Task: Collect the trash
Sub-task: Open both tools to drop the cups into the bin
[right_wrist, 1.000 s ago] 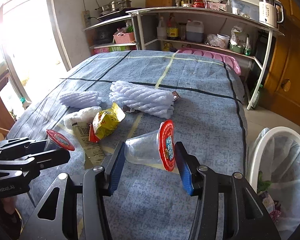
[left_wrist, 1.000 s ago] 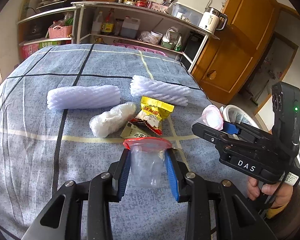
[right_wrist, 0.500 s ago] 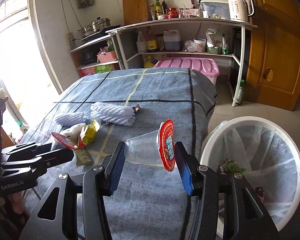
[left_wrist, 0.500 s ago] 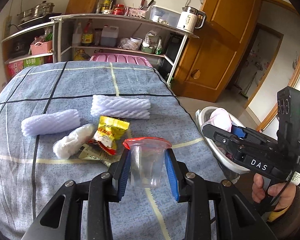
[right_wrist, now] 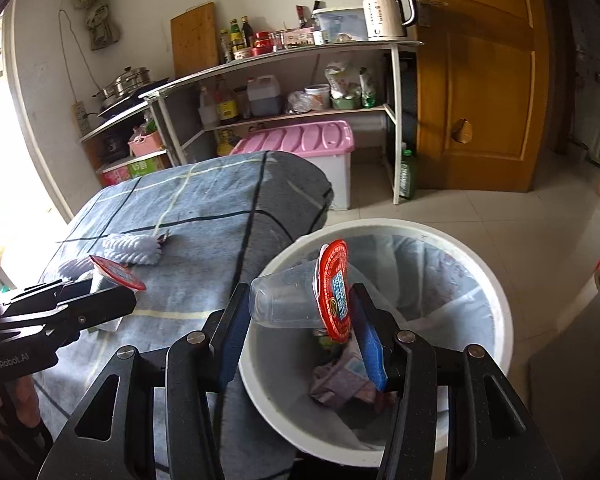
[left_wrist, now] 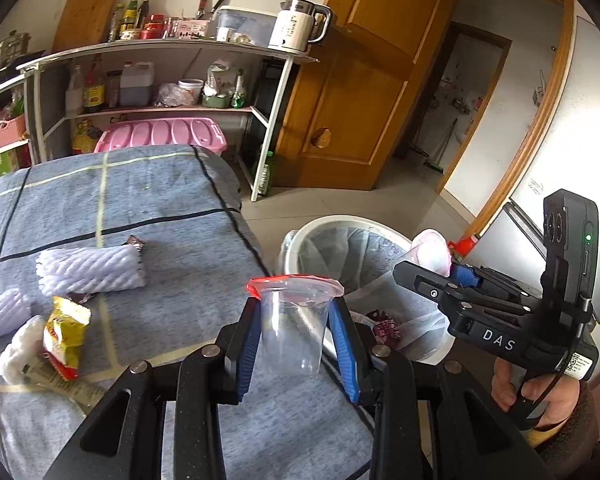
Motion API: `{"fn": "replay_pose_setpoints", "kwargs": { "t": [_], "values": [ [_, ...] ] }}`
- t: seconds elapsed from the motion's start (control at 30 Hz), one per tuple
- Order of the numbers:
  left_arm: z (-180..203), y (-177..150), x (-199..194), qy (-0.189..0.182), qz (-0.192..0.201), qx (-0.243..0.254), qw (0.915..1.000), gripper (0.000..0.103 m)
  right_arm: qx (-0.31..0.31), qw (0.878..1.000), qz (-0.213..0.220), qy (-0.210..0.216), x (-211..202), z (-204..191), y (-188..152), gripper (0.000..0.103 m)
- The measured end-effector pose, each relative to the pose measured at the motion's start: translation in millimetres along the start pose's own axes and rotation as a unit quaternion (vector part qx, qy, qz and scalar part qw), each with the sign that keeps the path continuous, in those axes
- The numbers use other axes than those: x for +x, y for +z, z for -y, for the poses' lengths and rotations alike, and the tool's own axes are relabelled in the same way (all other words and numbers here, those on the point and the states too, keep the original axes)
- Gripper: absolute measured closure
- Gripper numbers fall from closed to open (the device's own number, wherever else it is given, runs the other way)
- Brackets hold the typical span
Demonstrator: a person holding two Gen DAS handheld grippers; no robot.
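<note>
A kitchen-like room is surrounding everything: a wooden door (right_wrist: pixel 476 92) is standing beside a white metal shelf rack (right_wrist: pixel 300 80) that is carrying bottles, jars and a white kettle (right_wrist: pixel 384 10), with a pink-lidded storage box (right_wrist: pixel 300 140) sitting under it on the pale tiled floor (right_wrist: pixel 500 220). A table under a blue-grey checked cloth (left_wrist: pixel 160 208) is taking up the left of both views. Just beside its edge, a round white trash bin (right_wrist: pixel 496 292) lined with a thin bag is sitting on the floor, already holding crumpled wrappers.

On the cloth, two white foam fruit sleeves (left_wrist: pixel 92 270) are lying near a yellow snack packet (left_wrist: pixel 66 330) and a white wad of wrapping (left_wrist: pixel 14 354).

The right gripper (right_wrist: pixel 300 316) is clamping a clear cup lying sideways (right_wrist: pixel 288 300), its red foil lid facing right, directly over the bin's opening. The left gripper (left_wrist: pixel 296 334) is clamping an upright clear cup with a red rim (left_wrist: pixel 292 328) over the table's edge, close to the bin.
</note>
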State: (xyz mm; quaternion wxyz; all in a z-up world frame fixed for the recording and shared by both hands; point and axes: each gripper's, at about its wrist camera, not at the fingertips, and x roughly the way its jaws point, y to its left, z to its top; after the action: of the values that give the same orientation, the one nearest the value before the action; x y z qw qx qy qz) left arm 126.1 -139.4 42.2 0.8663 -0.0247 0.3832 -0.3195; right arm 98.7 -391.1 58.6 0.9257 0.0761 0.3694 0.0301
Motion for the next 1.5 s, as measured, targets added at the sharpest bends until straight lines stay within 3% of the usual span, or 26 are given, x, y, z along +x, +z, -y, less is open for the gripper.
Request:
{"fn": "replay_pose_setpoints", "kwargs": {
  "t": [0.3, 0.63, 0.77, 1.17, 1.5],
  "values": [
    [38, 5, 40, -0.028, -0.030, 0.021, 0.9989, 0.068, 0.030, 0.998, -0.025, -0.040, 3, 45, -14, 0.052],
    [56, 4, 72, -0.027, -0.053, 0.030, 0.9978, 0.068, 0.037, 0.996, -0.048, -0.062, 10, 63, -26, 0.052],
    [56, 4, 79, -0.019, -0.061, 0.029, 0.9975, 0.057, 0.038, 0.996, -0.047, -0.069, 11, 66, -27, 0.043],
    [49, 2, 61, -0.021, -0.046, 0.017, 0.9986, 0.056, 0.043, 0.996, -0.043, -0.064, 5, 59, -30, 0.040],
    [27, -1, 19, 0.009, -0.010, 0.008, 0.9999, 0.056, 0.036, 0.998, -0.022, -0.043, -3, 28, -23, 0.040]
  ]
}}
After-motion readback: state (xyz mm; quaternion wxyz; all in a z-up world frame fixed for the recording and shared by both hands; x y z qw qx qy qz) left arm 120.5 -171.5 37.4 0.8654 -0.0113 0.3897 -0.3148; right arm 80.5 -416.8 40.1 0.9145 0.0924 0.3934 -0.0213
